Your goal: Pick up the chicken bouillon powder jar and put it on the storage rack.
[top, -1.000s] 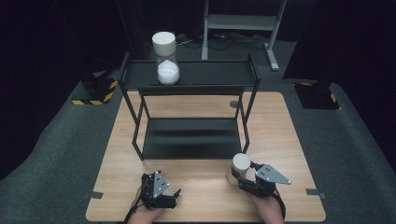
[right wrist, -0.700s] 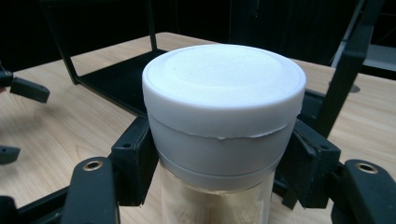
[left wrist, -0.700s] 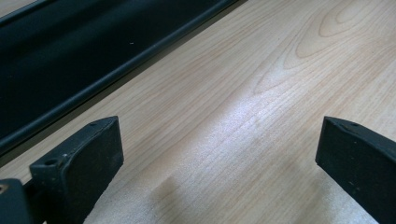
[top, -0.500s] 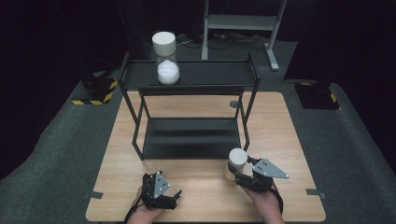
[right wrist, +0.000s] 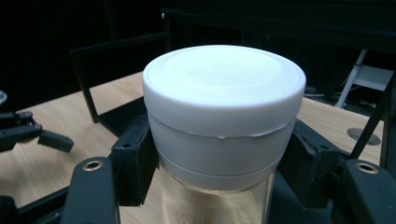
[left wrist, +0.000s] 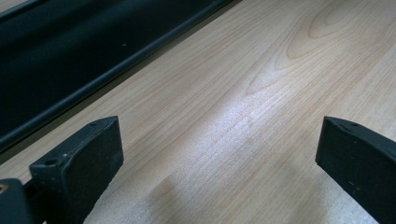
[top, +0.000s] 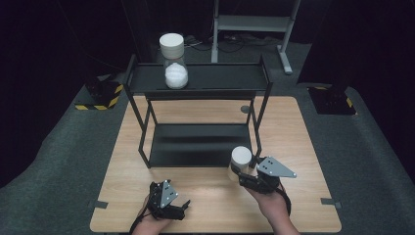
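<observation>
White-lidded, the jar (top: 240,161) is sitting squeezed tight in the right gripper (top: 244,172), just above the wooden table (top: 303,147) near the black shelf (top: 195,78). The left gripper (top: 182,205) is resting wide open, holding nothing. Next, I think, lifting it up beside the other jar (top: 173,61).

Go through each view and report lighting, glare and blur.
High view: wooden table evenly lit, surroundings near black. Left gripper view: soft sheen on the wood, jaws blurred. Right gripper view: white-lidded jar bright and sharp in the right gripper, dark background.
</observation>
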The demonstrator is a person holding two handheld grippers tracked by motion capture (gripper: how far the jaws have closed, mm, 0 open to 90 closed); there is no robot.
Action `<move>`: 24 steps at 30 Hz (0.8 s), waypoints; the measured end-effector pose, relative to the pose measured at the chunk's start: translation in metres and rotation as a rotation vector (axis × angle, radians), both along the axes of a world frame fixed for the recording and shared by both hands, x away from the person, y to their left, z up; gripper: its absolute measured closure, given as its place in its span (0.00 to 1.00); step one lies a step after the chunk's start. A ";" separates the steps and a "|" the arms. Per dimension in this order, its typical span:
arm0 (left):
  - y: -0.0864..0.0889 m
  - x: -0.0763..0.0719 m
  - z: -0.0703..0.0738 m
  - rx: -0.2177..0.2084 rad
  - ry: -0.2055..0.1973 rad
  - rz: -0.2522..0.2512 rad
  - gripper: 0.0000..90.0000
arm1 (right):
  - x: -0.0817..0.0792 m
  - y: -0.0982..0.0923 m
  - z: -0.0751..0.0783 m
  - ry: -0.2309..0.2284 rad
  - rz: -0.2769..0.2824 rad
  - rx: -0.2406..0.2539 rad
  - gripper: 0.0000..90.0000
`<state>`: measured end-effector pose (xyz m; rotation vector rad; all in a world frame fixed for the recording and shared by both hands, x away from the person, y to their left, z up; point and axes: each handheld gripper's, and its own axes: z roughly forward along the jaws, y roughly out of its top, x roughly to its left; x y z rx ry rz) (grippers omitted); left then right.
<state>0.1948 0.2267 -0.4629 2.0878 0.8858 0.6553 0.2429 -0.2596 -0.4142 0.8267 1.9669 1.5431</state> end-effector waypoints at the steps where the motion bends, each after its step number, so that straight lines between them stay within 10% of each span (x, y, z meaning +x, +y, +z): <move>1: 0.000 0.000 0.000 0.002 -0.003 -0.004 0.01 | 0.000 0.001 0.000 -0.003 -0.001 0.006 0.38; 24: 0.000 -0.003 -0.001 -0.005 -0.008 0.021 0.01 | 0.009 0.006 0.034 -0.076 0.013 0.036 0.38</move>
